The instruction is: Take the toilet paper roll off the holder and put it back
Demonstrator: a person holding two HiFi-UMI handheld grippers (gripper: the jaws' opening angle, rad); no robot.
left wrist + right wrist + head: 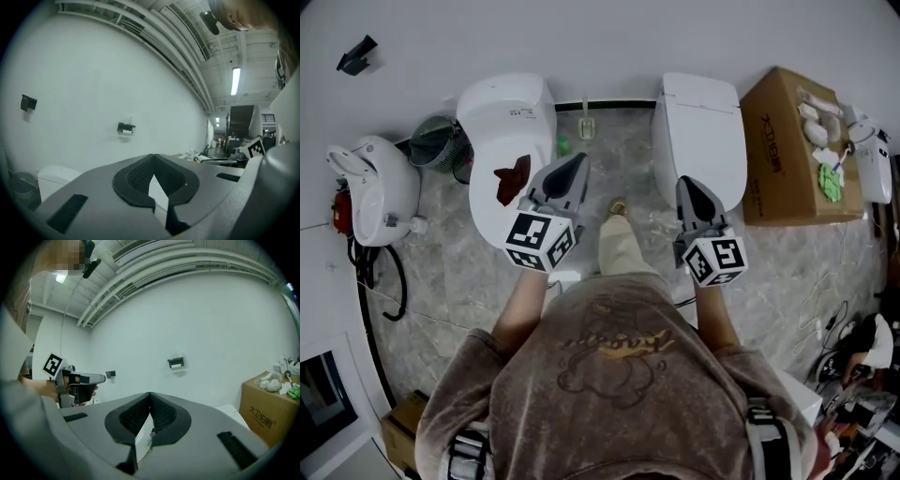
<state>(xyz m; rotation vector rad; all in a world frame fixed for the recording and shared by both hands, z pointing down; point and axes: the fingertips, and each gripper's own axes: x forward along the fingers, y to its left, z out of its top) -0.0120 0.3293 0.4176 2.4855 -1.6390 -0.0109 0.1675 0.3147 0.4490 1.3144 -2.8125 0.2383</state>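
Closest to the camera, the person's sweatshirted torso fills the bottom of the head view. Both forearms are pushed forward at waist height, which suits a walk-up rather than a reach.

The left gripper [574, 169] and the right gripper [689, 187] are level with each other and aimed toward the toilet paper holder [175, 362]. They are well short of it. In the left gripper view the tong tips meet with nothing between them. The right tongs are pinched together the same way and are also empty. The pale patch below each pair of tips appears to be the scenery behind, not something gripped. Carrying them closed and unloaded is probably just a resting carry, since there is nothing within reach to take.

Farther on, the left toilet [506, 122] sits below and to the left of the holder, with a dark red rag [514, 178] on its lid. The right toilet [698, 131] sits below and to the right of the holder. A cardboard box [778, 141] stands farther right of the holder again.

Farthest away, the holder is fixed to the white wall in the gap above the two toilets. The toilet paper roll [176, 366] hangs in it as a small white cylinder under the dark bracket, so it has not yet been taken off. The removal step looks not yet begun. The person would probably need to close in between the toilets and spread one pair of tongs before the roll can be lifted off.
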